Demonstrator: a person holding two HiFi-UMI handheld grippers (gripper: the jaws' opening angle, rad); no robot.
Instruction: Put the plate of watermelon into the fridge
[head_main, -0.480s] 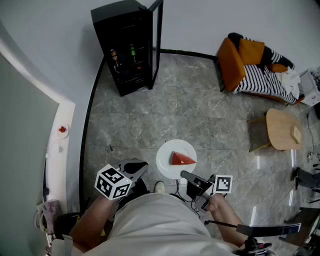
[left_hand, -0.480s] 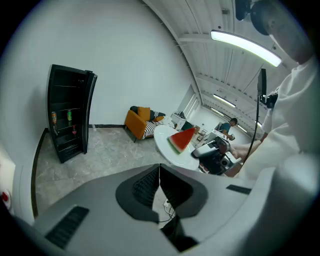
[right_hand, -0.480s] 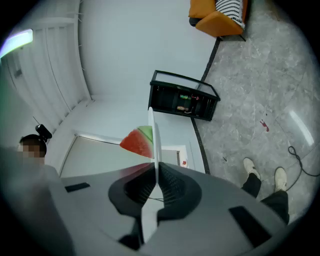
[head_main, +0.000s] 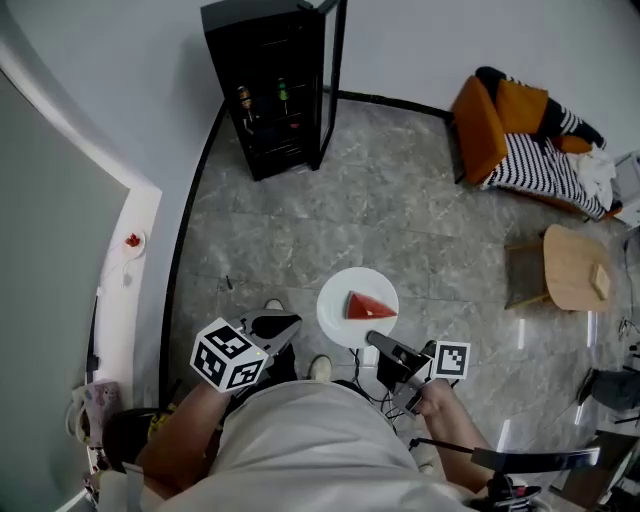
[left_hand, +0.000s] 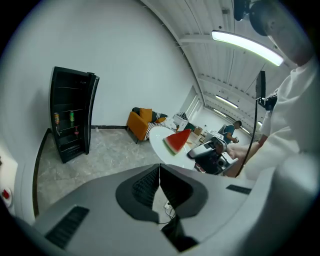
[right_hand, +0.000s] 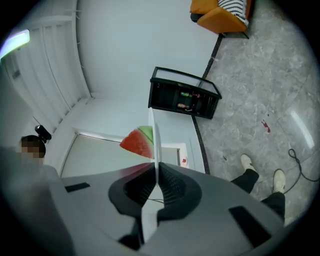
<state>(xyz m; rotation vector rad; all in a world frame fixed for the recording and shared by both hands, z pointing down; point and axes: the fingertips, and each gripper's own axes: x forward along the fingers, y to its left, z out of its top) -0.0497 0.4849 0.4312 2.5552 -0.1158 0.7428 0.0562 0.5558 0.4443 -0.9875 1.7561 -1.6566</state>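
Grey stone-patterned floor (head_main: 400, 220) spread across the room below white walls. At the near side, the right claw (head_main: 372, 341) had its jaws pinched tight on the near rim of the white plate (head_main: 338, 296) and held it level above the floor. In the right gripper view those jaws met on the plate, which was seen edge-on. A red wedge of watermelon (head_main: 368, 306) with a green rind lay on the plate, a little right of its middle.

The left claw (head_main: 281, 326) hung just left of the plate without touching it. Its jaws were closed together with nothing between them, as the left gripper view showed. Near both claws, the person's white shoe (head_main: 320, 369) stood on the floor.

Well apart from the plate, the black fridge (head_main: 265, 130) stood against the far wall, left of centre. Its door (head_main: 333, 80) was swung open, and bottles (head_main: 283, 95) showed on a shelf inside. At the far right sat an orange armchair (head_main: 478, 135) with a striped cloth (head_main: 545, 165) on it.
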